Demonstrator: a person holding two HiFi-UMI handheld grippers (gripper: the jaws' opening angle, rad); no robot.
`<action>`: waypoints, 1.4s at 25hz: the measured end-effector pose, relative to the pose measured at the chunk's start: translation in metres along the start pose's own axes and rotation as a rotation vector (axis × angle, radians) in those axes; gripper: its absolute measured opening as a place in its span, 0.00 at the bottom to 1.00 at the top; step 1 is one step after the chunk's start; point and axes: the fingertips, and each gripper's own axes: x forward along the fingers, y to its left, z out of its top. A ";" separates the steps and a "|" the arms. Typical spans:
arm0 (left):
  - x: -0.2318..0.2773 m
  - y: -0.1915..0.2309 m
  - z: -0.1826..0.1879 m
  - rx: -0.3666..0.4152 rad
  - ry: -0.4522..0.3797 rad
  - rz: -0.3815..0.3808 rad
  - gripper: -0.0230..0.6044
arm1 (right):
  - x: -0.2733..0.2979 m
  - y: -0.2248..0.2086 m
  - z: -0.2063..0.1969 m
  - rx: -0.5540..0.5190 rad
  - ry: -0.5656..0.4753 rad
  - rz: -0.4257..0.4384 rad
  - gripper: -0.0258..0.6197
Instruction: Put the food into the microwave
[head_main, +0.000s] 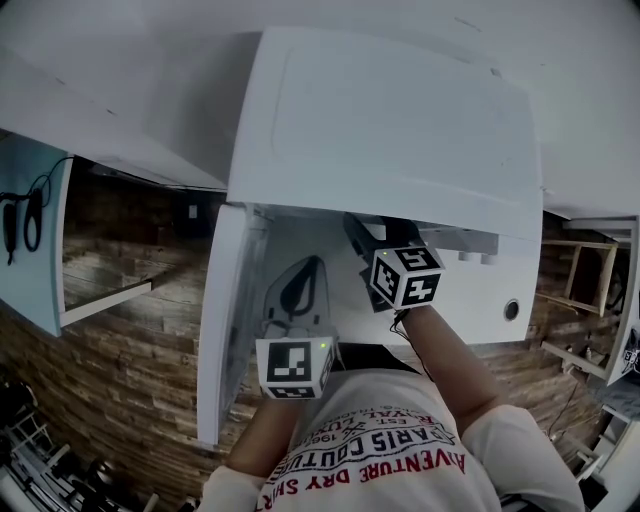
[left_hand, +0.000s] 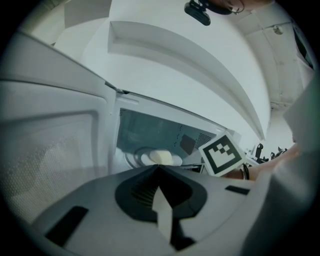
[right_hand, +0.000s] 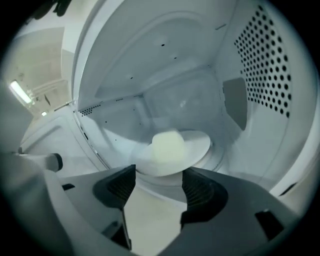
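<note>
Head camera looks down; others into microwave (right_hand: 180, 100).

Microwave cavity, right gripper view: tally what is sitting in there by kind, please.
Pale yellowish block of food: 1
White round plate under it: 1
Total: 2

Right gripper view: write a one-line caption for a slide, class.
Open right gripper faces a plate of pale food inside the microwave.
</note>
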 end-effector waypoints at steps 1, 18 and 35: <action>-0.001 -0.001 0.000 0.000 0.001 -0.003 0.05 | 0.000 0.001 -0.002 -0.037 0.023 -0.012 0.48; -0.009 0.002 0.008 -0.015 -0.038 -0.010 0.05 | -0.013 -0.001 -0.044 -0.352 0.450 -0.065 0.35; -0.021 -0.016 0.026 0.054 -0.055 -0.077 0.05 | -0.063 0.019 0.016 -0.230 0.223 -0.105 0.09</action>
